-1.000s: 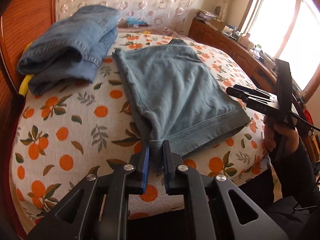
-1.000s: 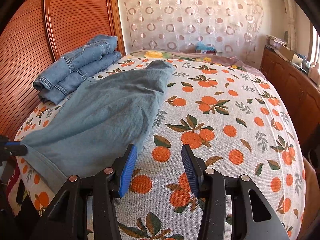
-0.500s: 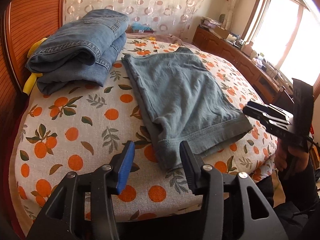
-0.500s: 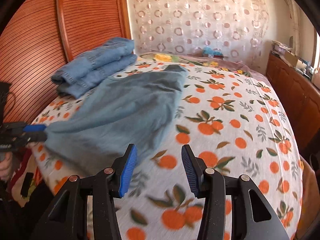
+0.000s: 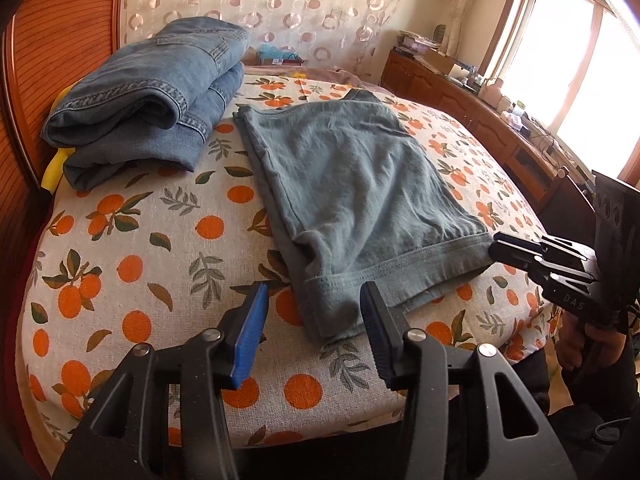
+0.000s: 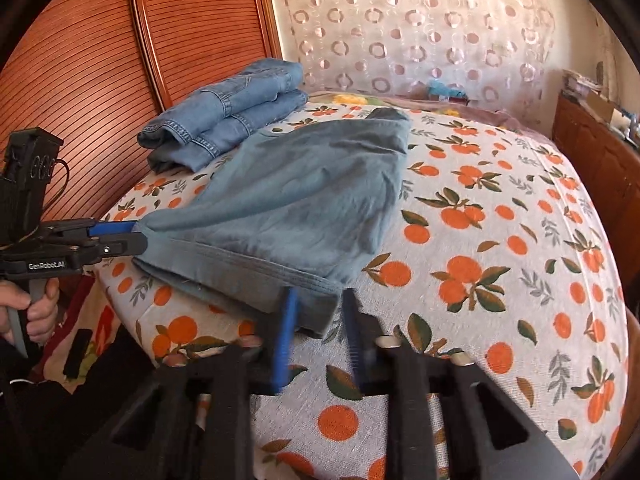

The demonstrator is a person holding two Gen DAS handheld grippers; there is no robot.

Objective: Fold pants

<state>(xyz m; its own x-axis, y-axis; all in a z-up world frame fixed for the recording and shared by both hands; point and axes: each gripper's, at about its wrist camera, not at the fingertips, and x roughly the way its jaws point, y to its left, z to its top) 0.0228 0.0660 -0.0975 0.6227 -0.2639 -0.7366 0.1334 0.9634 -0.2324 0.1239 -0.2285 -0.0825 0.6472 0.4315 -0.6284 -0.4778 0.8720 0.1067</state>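
1. Closing on the near hem corner of the pants (image 6: 304, 208), the right gripper (image 6: 319, 304) has just narrowed its jaws onto the cloth. The left gripper (image 5: 314, 294) has just opened wide, with the hem loose between its jaws.
2. This one-corner hold suggests the next fold is starting.
3. The bed (image 5: 120, 240) edge lies just below both grippers. Folded jeans (image 5: 152, 96) sit ahead-left, and bare bedspread is ahead-right.

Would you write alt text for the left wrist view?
The left gripper, jaws just opened, straddles the hem of grey-blue pants on an orange-print bedspread. The right gripper, jaws just closing, pinches the hem's far corner; folded jeans lie behind.
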